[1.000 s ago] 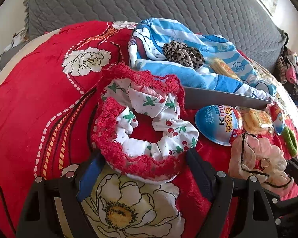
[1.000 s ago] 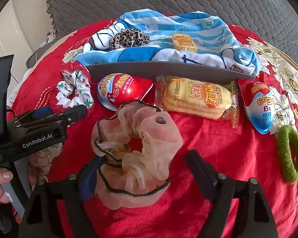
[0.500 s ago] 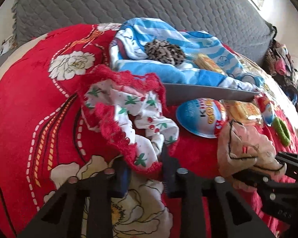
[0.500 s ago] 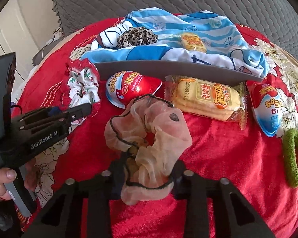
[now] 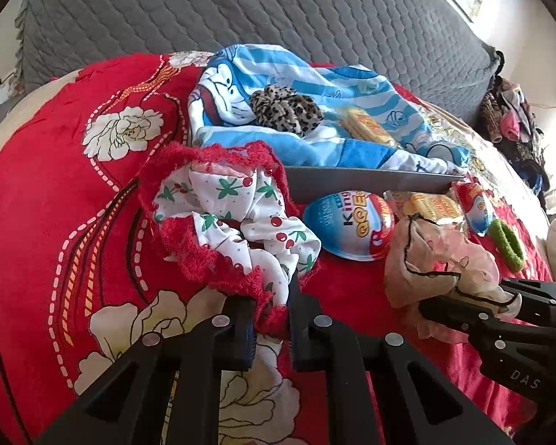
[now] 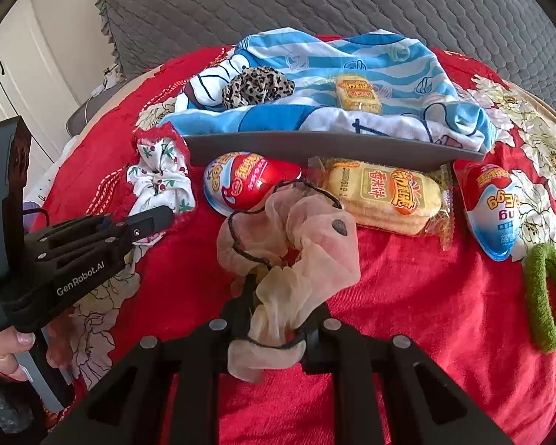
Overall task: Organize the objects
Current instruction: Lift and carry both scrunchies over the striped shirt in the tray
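Observation:
My left gripper is shut on the near edge of the cherry-print scrunchie with red trim, which lies on the red blanket. My right gripper is shut on the sheer beige scrunchie, whose loop stands up between the fingers. The cherry scrunchie and left gripper also show in the right wrist view. The beige scrunchie and right gripper show in the left wrist view.
A grey tray lined with blue striped cloth holds a leopard scrunchie and a biscuit pack. In front lie two toy eggs, a larger biscuit pack and a green hair tie.
Both grippers have gone from open to shut, the left one on the cherry scrunchie and the right one on the beige scrunchie. Both scrunchies are bunched and lifted a little.

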The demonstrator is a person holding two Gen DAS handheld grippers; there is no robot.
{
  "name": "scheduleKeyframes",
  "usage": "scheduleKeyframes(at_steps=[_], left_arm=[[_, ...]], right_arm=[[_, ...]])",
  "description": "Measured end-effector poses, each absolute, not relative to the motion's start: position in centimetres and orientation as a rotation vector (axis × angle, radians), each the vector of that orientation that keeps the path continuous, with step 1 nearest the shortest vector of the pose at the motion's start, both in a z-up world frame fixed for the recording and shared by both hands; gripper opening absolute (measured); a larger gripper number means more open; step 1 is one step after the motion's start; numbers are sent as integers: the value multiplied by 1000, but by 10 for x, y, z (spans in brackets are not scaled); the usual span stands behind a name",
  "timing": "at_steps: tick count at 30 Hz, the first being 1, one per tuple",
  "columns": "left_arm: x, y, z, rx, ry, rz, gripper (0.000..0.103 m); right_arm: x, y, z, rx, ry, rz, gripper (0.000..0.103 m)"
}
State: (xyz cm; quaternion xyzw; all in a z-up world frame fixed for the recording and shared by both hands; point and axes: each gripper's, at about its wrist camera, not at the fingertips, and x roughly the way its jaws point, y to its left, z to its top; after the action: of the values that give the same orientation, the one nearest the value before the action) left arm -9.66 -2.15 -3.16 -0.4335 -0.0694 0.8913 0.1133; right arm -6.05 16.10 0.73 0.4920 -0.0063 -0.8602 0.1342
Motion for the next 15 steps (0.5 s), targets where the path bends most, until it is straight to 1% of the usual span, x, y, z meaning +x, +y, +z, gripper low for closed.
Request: scheduleKeyframes(at_steps=[15], left_arm=[[-82, -21, -7, -1231, -187, 2636, 13]], right_arm=[[-49, 162, 34, 1352, -42, -2518, 17]])
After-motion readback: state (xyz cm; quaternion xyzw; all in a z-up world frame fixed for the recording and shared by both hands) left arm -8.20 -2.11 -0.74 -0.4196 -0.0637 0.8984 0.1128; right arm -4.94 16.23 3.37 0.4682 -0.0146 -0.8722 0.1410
